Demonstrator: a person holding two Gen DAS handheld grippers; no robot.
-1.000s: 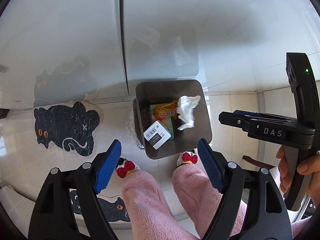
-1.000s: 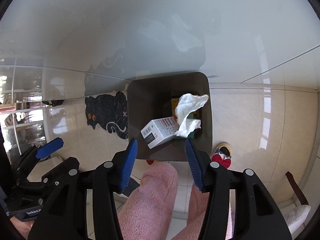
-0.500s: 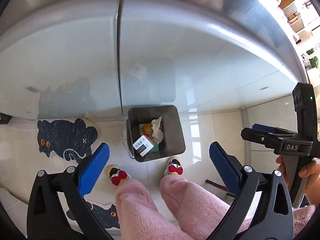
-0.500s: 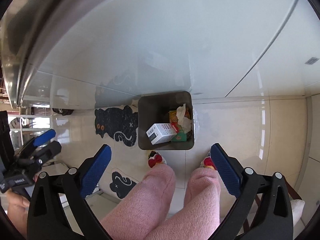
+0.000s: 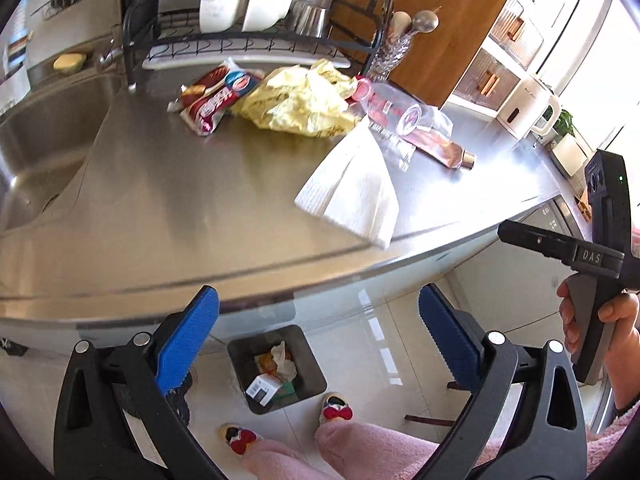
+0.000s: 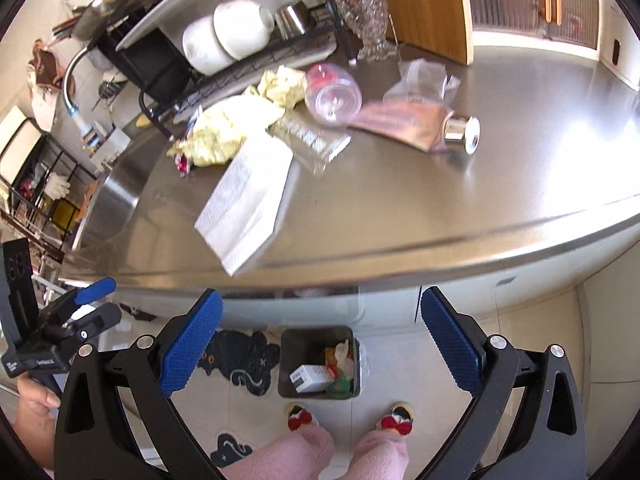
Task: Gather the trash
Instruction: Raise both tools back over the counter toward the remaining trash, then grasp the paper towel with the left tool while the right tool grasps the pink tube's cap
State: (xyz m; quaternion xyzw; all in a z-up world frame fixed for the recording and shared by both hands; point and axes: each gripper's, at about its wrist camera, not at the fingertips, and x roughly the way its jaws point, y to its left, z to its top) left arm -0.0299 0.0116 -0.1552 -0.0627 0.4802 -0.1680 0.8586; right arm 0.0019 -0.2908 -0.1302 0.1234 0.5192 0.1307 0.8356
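Both grippers are open and empty, held above the steel counter's front edge. My left gripper [image 5: 320, 336] and right gripper [image 6: 320, 340] look down past the edge at a dark bin [image 5: 308, 364] on the floor, which holds a white box, a tissue and wrappers; it also shows in the right wrist view [image 6: 292, 344]. On the counter lie a folded white paper towel [image 5: 352, 188] [image 6: 248, 200], crumpled yellow paper [image 5: 296, 100] [image 6: 224, 128], a red snack wrapper [image 5: 212, 96], a clear plastic bottle [image 5: 384, 104] [image 6: 332, 96] and a pink tube with a silver cap [image 6: 412, 124].
A sink [image 5: 36, 140] lies at the counter's left. A dish rack [image 5: 248, 24] with white bowls stands at the back. A white kettle [image 5: 524, 108] is at the far right. Black cat mats [image 6: 240, 356] and my slippers [image 6: 300, 416] are on the floor.
Both grippers rose from just above the bin to counter height. The counter and its trash came into view; the bin now looks small and far below. The jaws stayed open.
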